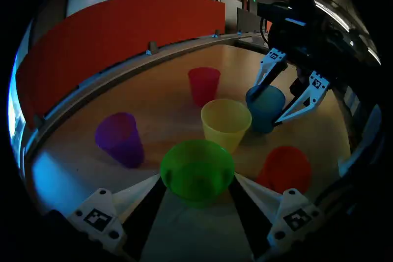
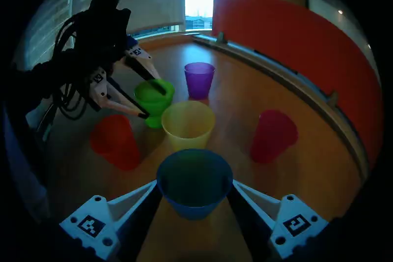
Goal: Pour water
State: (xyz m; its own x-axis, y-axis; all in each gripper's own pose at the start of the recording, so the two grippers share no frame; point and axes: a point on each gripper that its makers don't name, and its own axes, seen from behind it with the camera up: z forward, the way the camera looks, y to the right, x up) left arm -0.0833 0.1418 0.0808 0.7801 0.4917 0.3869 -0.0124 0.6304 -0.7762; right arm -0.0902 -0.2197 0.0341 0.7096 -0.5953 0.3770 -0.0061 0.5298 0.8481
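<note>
The table [image 1: 147, 109] is one big wooden top with six plastic cups bunched in the middle, so there isn't much room to swing anything. The yellow cup [image 1: 226, 124] is dead centre. The purple cup [image 1: 120, 139], red cup [image 1: 204, 85] and orange cup [image 1: 285, 168] ring it.

The two I care about are on opposite sides of the yellow one. The green cup [image 1: 197, 173] is in the left gripper [image 1: 197, 177], and the blue cup [image 2: 194, 183] is in the right gripper [image 2: 195, 183]. Both look upright and seem to be resting on the table. It's too dim for me to tell which one has water in it.

My take for the pour: lift the pouring cup straight up first so it clears the yellow rim. Bring its lip over the receiving cup, then tip slowly from the wrist. These are thin cups, so I'd squeeze no harder than needed.

As for pose, the two grippers face each other across the cluster, roughly level, with fingers angled a bit down. Each set of jaws is clamped on its cup, one finger pressing each side, just under the rim.
</note>
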